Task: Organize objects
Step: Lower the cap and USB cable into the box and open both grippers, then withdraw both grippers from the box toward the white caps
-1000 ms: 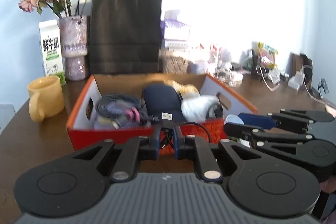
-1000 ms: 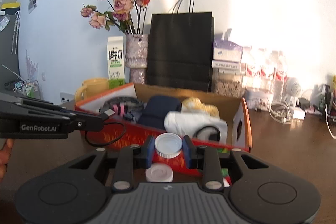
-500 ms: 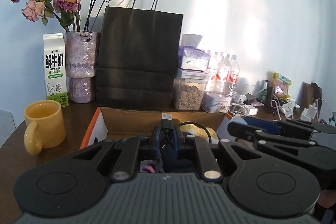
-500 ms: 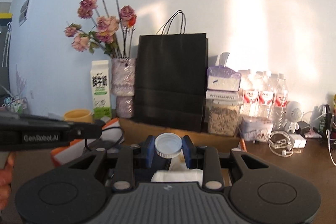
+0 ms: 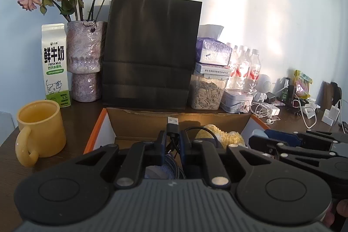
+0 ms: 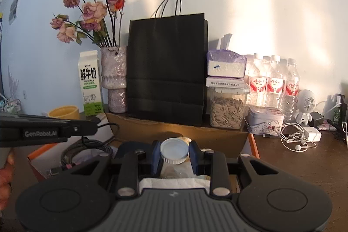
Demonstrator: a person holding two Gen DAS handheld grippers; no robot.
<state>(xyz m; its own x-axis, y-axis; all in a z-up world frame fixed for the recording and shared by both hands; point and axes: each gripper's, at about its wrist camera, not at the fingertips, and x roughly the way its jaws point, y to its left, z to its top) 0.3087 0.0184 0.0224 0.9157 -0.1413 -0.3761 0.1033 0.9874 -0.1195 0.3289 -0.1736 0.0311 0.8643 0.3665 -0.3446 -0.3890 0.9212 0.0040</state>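
My left gripper is shut on a black USB cable, its plug sticking up between the fingers, held over the open orange cardboard box. My right gripper is shut on a small clear jar with a white lid, also over the box. In the box lie a coiled grey cable, a yellow fuzzy item and a white cloth. The right gripper also shows at the right of the left wrist view.
On the brown table stand a yellow mug, a milk carton, a vase of dried roses, a black paper bag, a seed jar, water bottles, a tin and tangled earphones.
Both grippers have risen and moved forward over the box while keeping their loads. The box front wall has dropped out of view and the objects behind it now appear closer.
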